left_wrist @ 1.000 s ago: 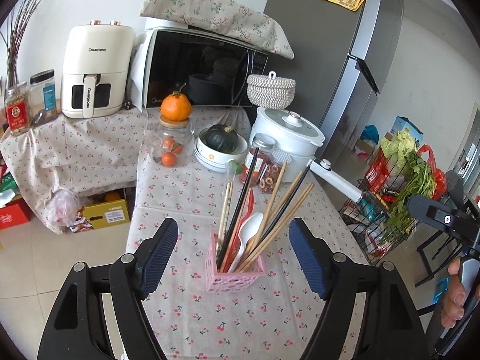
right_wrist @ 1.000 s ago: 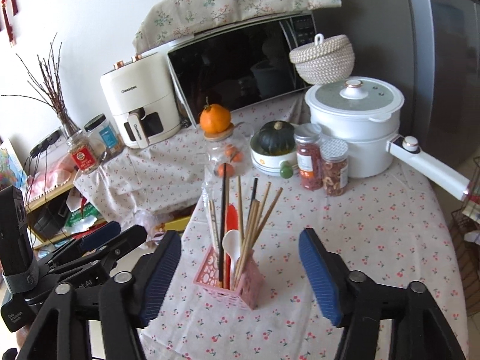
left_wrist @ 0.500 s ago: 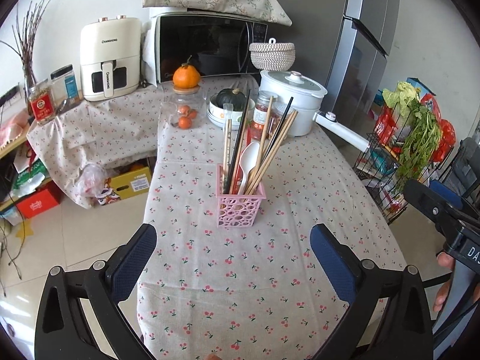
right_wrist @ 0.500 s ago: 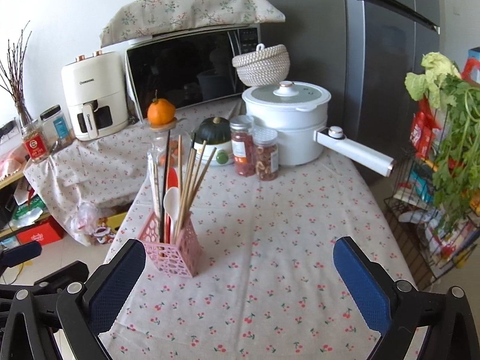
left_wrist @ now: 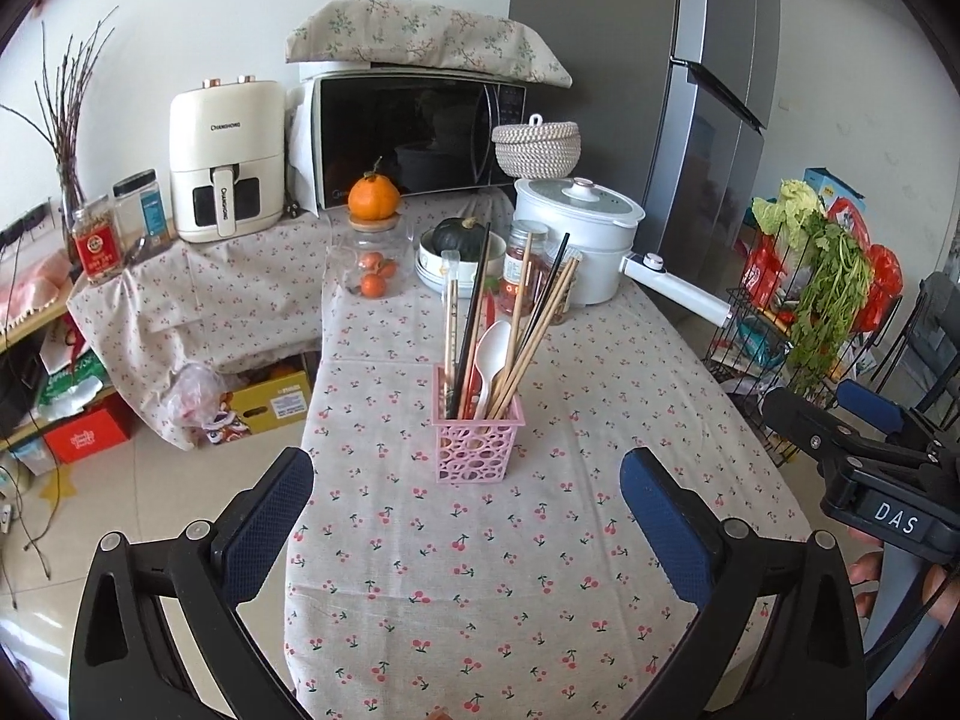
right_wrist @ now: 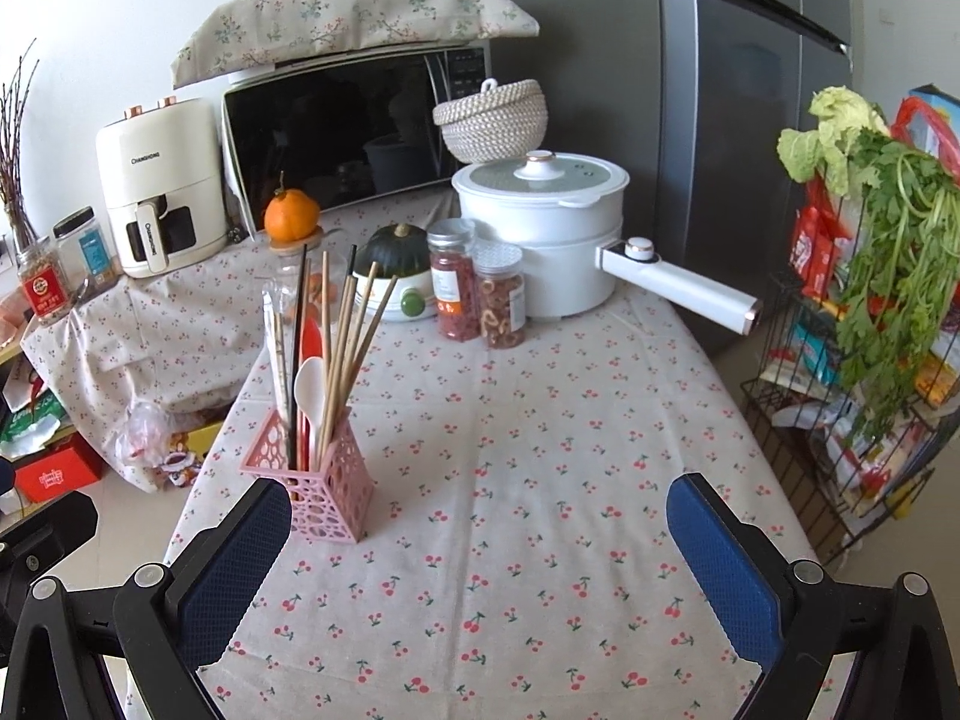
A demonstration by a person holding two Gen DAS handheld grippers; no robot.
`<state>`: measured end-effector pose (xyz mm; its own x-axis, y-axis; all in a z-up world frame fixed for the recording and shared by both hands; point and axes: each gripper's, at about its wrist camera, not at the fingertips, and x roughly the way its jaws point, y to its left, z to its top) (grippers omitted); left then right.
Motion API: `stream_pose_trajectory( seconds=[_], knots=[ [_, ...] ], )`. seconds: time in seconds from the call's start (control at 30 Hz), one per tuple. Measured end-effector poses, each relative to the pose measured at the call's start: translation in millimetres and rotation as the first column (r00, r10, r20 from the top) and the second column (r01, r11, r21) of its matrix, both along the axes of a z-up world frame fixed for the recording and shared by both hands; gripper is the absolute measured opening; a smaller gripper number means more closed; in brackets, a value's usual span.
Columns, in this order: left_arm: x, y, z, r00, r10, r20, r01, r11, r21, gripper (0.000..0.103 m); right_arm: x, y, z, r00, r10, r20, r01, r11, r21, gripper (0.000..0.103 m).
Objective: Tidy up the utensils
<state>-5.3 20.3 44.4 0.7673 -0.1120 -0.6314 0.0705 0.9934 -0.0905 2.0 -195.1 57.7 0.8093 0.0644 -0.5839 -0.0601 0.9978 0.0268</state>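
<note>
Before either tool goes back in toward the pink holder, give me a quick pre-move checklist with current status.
1. Left tool open, nothing between its fingers: ok.
2. Right tool open, nothing held: ok.
3. Pink holder upright on the tablecloth: ok.
4. Chopsticks, white spoon and red spoon all standing in the holder, none lying loose on the cloth: ok.
5. Cloth between the tools and the holder bare: ok.
6. Utensils sorted by type inside the holder: cannot tell, they overlap.
</note>
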Motion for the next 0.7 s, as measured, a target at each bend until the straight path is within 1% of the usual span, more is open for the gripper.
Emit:
stream_pose_trajectory(
  seconds=[0.2,0.7],
  knots=[
    [-2.5,-1.6,0.9,1.0,0.0,0.007,0.0,1.0,0.013,0.103,-0.1,2.0,-1.3,1.0,0.0,0.001,0.0,1.0,-0.009,0.103],
    [-1.3,2.1,0.3,1.0,0.021,-0.004,-0.021,1.0,0.021,0.103,1.3,-5.7,-2.4,1.0,-0.021,-0.004,0.021,1.0,0.008,0.103]
  ],
)
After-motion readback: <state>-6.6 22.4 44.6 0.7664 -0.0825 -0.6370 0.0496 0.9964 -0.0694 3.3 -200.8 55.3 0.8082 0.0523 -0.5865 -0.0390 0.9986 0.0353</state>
